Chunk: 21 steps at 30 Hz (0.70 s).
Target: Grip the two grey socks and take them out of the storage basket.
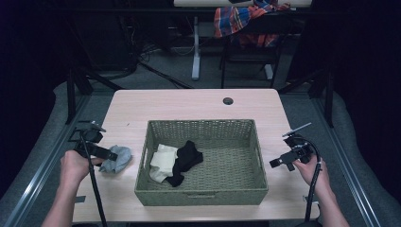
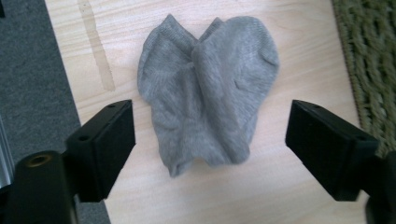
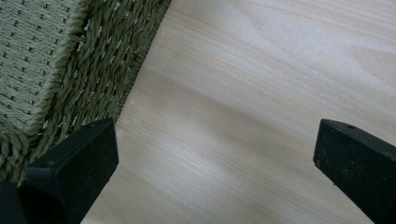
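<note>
My left gripper point(image 2: 210, 140) is wide open w/ nothing held, grey sock point(image 2: 208, 88) flat on table point(image 2: 289, 196) left of basket point(image 1: 201, 196), so closing too high could miss the fabric.

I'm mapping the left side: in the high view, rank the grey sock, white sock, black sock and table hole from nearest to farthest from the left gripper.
1. Grey sock, on the table beside the left gripper.
2. White sock, basket's left part.
3. Black sock, beside it, more central.
4. Table hole, far edge.

- Grey sock point(image 2: 205, 93), crumpled and folded on itself, lies flat just left of the woven basket point(image 1: 142, 163), between my parted left fingers point(image 2: 109, 140), untouched.
</note>
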{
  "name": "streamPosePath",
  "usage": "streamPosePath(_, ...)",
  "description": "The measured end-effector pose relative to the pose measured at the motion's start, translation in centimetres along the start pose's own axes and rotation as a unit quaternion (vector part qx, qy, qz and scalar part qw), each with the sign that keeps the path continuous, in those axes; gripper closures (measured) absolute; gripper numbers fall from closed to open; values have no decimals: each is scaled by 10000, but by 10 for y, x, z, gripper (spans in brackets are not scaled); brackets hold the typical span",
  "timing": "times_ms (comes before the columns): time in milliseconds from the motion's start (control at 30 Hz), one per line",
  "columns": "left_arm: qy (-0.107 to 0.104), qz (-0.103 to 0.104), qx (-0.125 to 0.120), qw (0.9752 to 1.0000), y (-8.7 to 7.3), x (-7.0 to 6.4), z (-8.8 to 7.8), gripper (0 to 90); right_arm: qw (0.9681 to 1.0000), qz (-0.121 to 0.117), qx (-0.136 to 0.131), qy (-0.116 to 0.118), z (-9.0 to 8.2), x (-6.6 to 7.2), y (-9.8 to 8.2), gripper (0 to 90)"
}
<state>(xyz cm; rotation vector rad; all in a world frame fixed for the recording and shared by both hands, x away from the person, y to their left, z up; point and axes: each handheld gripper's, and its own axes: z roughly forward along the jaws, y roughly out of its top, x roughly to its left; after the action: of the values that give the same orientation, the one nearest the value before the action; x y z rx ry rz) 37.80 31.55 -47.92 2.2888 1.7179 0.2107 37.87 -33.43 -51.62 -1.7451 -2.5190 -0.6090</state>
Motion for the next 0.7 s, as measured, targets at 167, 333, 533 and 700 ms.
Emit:
streamPosePath(167, 10, 57, -134, 9999, -7, -4, -13, 109, 10000, -12, -3, 14, 0, 0, 0, 0)
streamPosePath(333, 32, 68, -196, 9998, -16, -7, -20, 60, 10000, -12, 13, 18, 0, 0, 0, 0)
streamPosePath(533, 66, 63, -265, 9996, -29, -12, -25, 6, 10000, 12, -3, -6, -1, 0, 0, 0)
streamPosePath(700, 112, 67, -292, 9995, -41, -17, -25, 2, 10000, 8, -3, -3, 0, 1, 0, 0)
